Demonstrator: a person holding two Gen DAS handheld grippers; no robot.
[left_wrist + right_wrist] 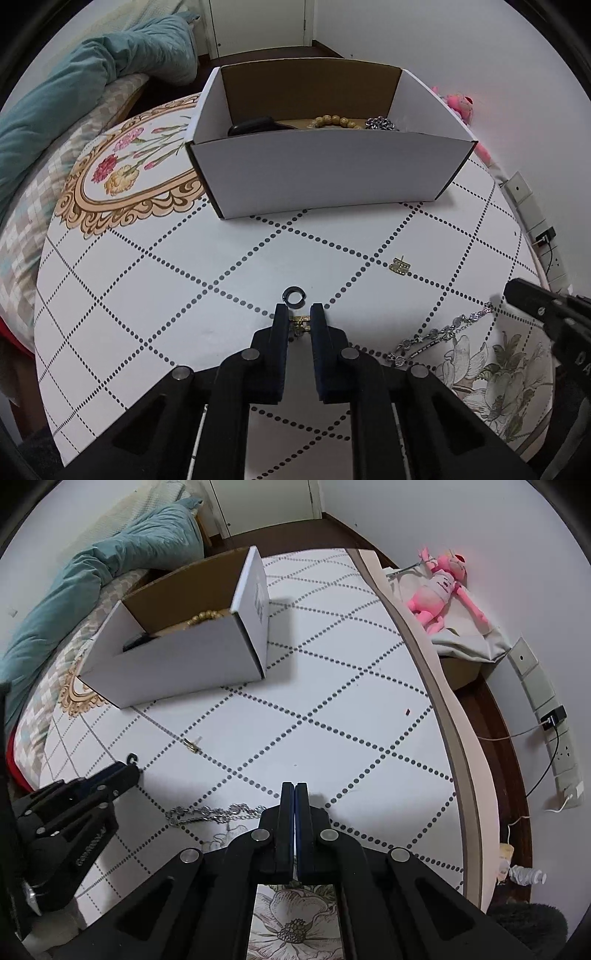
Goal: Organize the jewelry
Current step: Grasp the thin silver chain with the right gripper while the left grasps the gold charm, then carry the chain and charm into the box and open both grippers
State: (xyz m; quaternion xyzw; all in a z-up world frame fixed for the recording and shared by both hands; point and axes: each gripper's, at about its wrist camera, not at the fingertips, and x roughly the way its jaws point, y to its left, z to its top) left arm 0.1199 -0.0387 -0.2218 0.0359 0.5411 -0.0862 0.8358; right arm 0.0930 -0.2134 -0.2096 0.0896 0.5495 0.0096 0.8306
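My left gripper [300, 310] is low over the table with its fingers partly closed around a small gold earring [300, 322]. I cannot tell whether they touch it. A black ring [293, 296] lies just beyond the tips. A second gold earring [399, 266] lies to the right. A silver chain [436, 338] lies at the near right, also in the right wrist view [214, 814]. The white cardboard box [325, 173] holds a bead bracelet [334, 121], a dark item and a silver chain. My right gripper [294, 788] is shut and empty above the table.
The table [155, 288] has a white dotted-diamond cloth with flower prints. A bed with a teal quilt [74, 96] is at the left. A pink plush toy [439, 587] lies by the wall, right of the table. Wall sockets and cables [554, 716] are at far right.
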